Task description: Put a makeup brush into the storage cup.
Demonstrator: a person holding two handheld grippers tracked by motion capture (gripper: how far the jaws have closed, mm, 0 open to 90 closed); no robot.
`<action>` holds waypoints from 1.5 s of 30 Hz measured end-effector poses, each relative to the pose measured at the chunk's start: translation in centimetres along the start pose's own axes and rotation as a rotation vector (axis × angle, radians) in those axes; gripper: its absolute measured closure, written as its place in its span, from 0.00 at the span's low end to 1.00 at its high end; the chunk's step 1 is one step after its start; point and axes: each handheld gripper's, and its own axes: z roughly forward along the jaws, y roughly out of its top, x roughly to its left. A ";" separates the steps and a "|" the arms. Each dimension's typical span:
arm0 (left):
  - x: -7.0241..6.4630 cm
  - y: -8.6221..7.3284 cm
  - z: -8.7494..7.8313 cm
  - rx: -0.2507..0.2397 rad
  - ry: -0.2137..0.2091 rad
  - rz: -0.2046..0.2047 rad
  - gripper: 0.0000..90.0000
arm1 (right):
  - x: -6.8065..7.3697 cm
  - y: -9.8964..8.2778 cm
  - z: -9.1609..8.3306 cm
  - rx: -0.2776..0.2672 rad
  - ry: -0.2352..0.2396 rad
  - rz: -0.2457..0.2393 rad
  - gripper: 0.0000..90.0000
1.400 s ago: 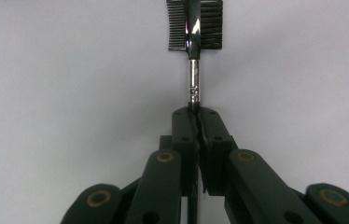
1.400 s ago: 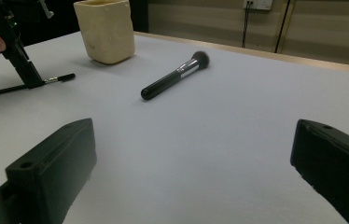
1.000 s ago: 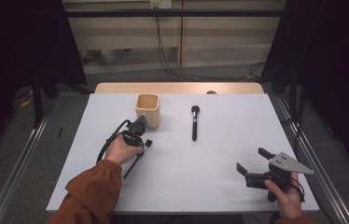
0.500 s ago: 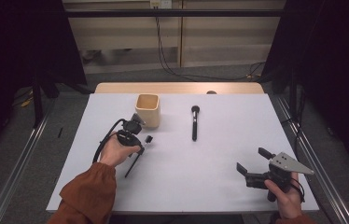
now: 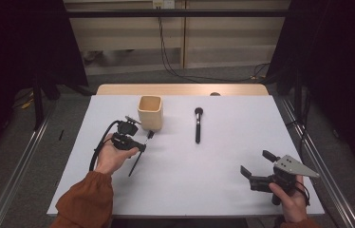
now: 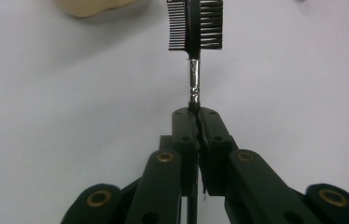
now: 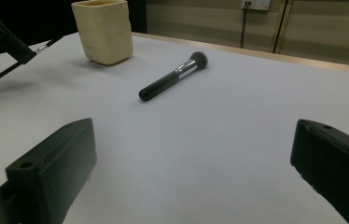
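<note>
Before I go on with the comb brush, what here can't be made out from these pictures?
- Inside of the beige cup: its own walls hide the bottom in the high view; the top edge crops it in the left gripper view.
- Lower handle of the comb brush: buried between the shut jaws of the left gripper.
- Small dark thing at the table's far edge: too small to identify.

— Where's the comb-and-brush tool (image 6: 194, 28)?
— Clamped by its thin black handle, head just short of the cream cup (image 5: 150, 112).
— And the black makeup brush (image 5: 197, 124)?
— Lying flat, right of the cup
</note>
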 end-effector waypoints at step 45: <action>-0.8 -3.6 -3.9 -0.630 -0.036 0.060 0.96 | 0.0 0.0 0.0 -0.007 0.000 0.001 0.00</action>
